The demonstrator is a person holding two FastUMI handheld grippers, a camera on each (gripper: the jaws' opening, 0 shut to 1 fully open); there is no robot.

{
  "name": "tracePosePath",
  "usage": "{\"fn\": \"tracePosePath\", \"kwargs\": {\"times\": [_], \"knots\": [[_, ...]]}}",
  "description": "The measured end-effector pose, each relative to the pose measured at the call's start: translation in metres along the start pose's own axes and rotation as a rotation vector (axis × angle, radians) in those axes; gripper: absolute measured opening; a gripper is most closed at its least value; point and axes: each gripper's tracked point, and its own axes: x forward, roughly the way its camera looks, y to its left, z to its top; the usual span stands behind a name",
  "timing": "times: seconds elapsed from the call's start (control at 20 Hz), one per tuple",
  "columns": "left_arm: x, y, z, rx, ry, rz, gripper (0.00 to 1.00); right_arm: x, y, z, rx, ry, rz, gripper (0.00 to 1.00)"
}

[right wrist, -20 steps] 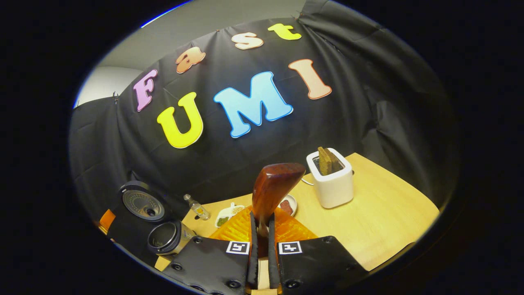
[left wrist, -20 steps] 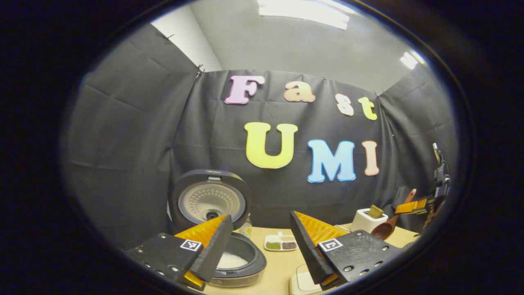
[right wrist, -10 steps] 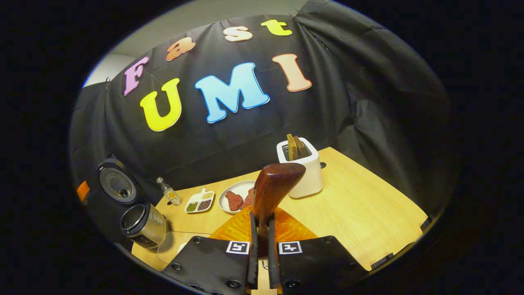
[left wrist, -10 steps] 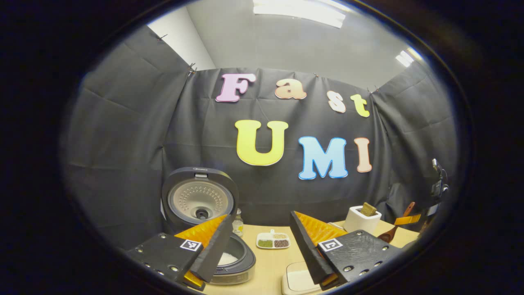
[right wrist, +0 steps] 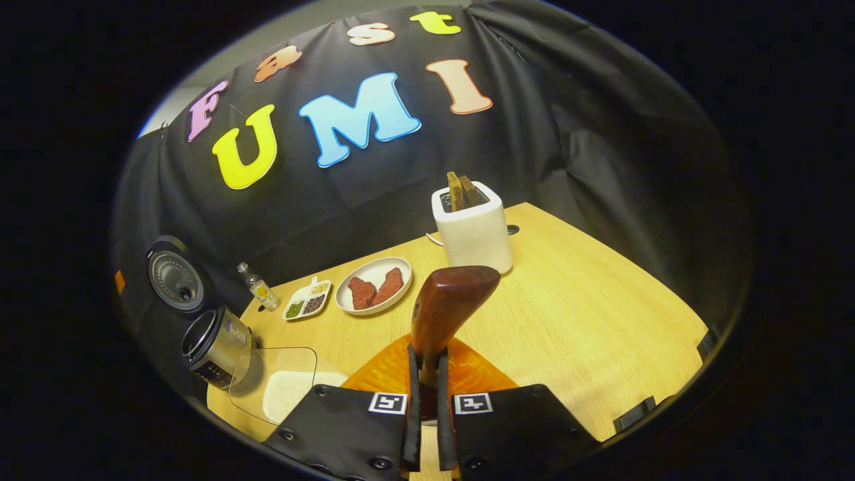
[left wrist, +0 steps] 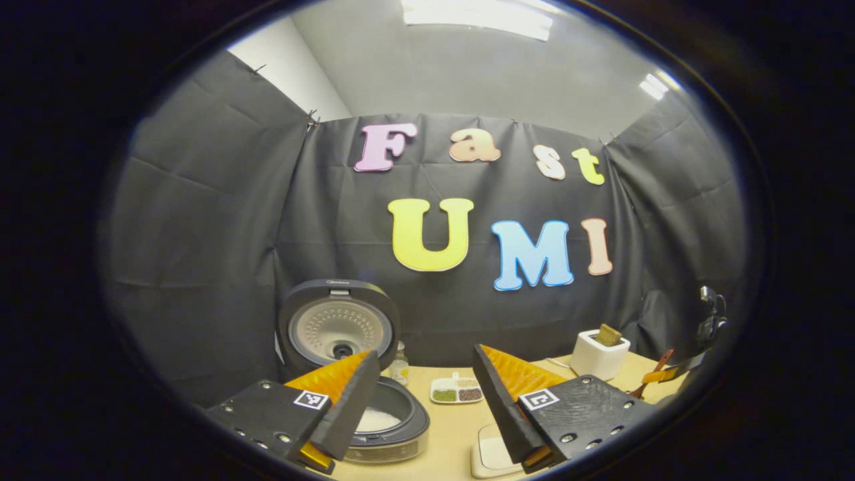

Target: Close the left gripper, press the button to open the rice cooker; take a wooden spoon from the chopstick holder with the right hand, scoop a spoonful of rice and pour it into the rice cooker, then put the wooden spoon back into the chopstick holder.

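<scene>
Reddish-brown wooden spoon clamped by its handle in right gripper, bowl raised, presumably for scooping; left gripper spread wide, empty, beside black round rice cooker, lid up, white rice inside, over pale wooden counter.

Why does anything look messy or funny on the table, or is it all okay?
Nothing stands out. The rice cooker stands upright with its lid open, the toaster is upright with slices in it, and the plate and the small divided dish sit flat. The right tool holds the wooden spoon. No spills show.
</scene>
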Motion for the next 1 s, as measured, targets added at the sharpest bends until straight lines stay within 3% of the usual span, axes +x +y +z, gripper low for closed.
{"fn": "tracePosePath", "kwargs": {"times": [0.25,0.4,0.55,0.6,0.65,0.7,1.0], "knots": [[-0.007,0.004,0.011,0.013,-0.012,0.016,0.88,0.004,-0.005,-0.013,-0.013,0.040,0.001,0.12],[-0.011,0.001,0.015,0.017,-0.019,0.019,0.88,-0.001,-0.003,-0.006,-0.023,0.020,0.016,0.22],[-0.014,-0.002,0.018,0.018,-0.026,0.024,0.88,-0.012,-0.008,0.010,-0.045,-0.018,0.011,0.53],[-0.015,-0.003,0.019,0.017,-0.027,0.025,0.88,-0.016,-0.011,0.017,-0.065,-0.036,-0.001,0.85],[-0.016,-0.004,0.020,0.016,-0.028,0.026,0.88,-0.020,-0.015,0.024,-0.087,-0.053,-0.015,0.85],[-0.017,-0.005,0.020,0.015,-0.029,0.028,0.87,-0.027,-0.017,0.032,-0.110,-0.071,-0.023,0.97],[-0.012,0.002,0.018,0.009,-0.020,0.060,0.84,-0.074,0.004,0.095,-0.261,-0.228,-0.010,0.98]]}}
